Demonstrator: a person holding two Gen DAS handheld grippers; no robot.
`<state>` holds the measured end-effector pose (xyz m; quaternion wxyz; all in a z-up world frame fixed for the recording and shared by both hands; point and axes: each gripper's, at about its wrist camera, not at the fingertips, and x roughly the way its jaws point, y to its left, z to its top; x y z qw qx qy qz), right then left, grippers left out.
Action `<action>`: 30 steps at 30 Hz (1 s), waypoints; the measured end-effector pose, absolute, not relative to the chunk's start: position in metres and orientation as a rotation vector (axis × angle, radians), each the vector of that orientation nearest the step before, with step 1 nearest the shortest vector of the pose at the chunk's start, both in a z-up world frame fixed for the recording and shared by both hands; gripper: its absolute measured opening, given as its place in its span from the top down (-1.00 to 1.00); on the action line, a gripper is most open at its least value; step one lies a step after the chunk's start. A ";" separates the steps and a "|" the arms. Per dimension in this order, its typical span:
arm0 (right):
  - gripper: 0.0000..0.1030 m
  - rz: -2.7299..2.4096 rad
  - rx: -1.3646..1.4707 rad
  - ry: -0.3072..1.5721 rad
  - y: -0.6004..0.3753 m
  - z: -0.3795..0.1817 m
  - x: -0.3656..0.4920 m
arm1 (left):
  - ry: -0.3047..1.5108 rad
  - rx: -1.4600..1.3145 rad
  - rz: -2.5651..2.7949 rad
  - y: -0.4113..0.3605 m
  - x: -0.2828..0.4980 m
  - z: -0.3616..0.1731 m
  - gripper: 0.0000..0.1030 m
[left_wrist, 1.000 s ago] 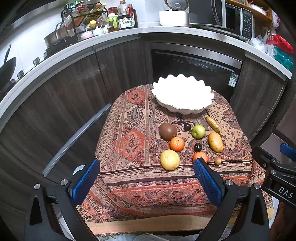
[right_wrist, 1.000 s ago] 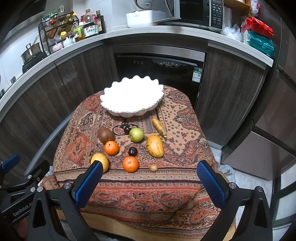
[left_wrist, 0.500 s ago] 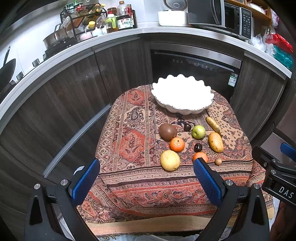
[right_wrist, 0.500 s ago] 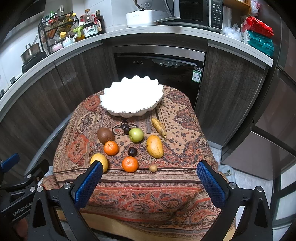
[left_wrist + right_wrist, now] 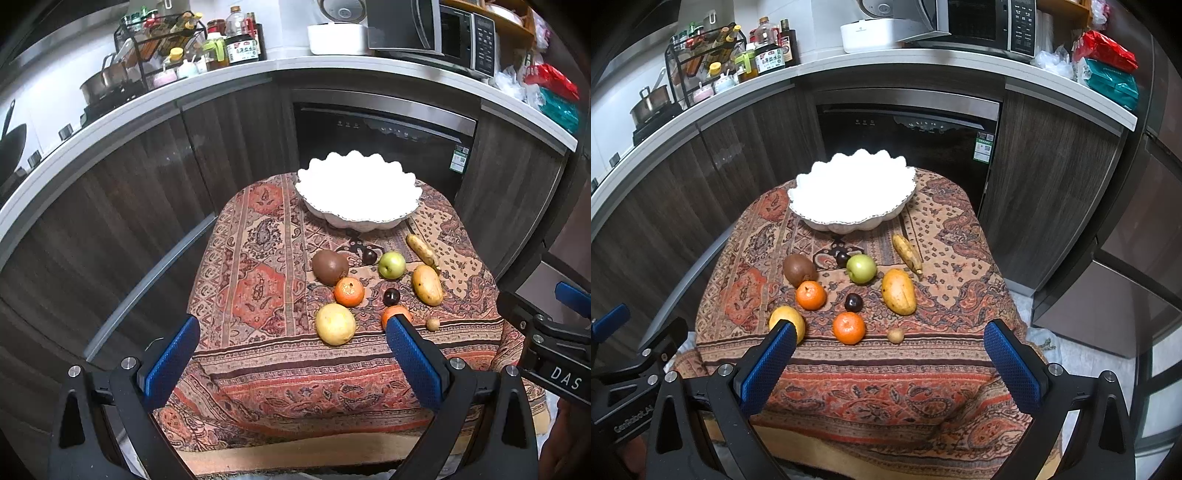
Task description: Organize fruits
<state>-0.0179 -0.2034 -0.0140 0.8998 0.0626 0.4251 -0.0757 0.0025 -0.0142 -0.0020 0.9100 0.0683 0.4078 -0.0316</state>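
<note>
A white scalloped bowl [image 5: 849,199] stands empty at the far side of a small table under a patterned cloth [image 5: 871,373]. In front of it lie several fruits: a brown kiwi [image 5: 798,270], a green apple [image 5: 861,268], a mango [image 5: 898,291], a small banana [image 5: 906,248], two oranges [image 5: 811,295] [image 5: 849,327], a yellow fruit [image 5: 786,321], two dark plums [image 5: 853,302] and a small tan fruit [image 5: 895,335]. My right gripper [image 5: 892,354] is open and empty, near the table's front edge. My left gripper [image 5: 291,354] is open and empty, left of the fruits [image 5: 334,323].
A curved kitchen counter [image 5: 960,62] with dark cabinets wraps behind the table. A dishwasher [image 5: 908,129] stands right behind the bowl. Bottles, a rack and a microwave [image 5: 982,22] sit on the counter. The other gripper shows at the edge of each view.
Both grippers have edged slightly toward the table. Nothing on the table has moved.
</note>
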 end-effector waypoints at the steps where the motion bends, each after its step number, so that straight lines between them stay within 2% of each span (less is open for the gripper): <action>1: -0.99 -0.158 0.132 0.880 -0.204 -0.014 -0.017 | 0.843 0.144 -0.067 -0.015 0.003 -0.003 -0.99; 13: -0.99 -0.159 0.134 0.904 -0.209 -0.031 -0.001 | 0.868 0.169 -0.085 -0.026 0.024 -0.018 -0.98; 30: -0.99 -0.187 0.123 0.967 -0.221 -0.077 0.033 | 0.948 0.191 -0.112 -0.042 0.062 -0.071 -0.95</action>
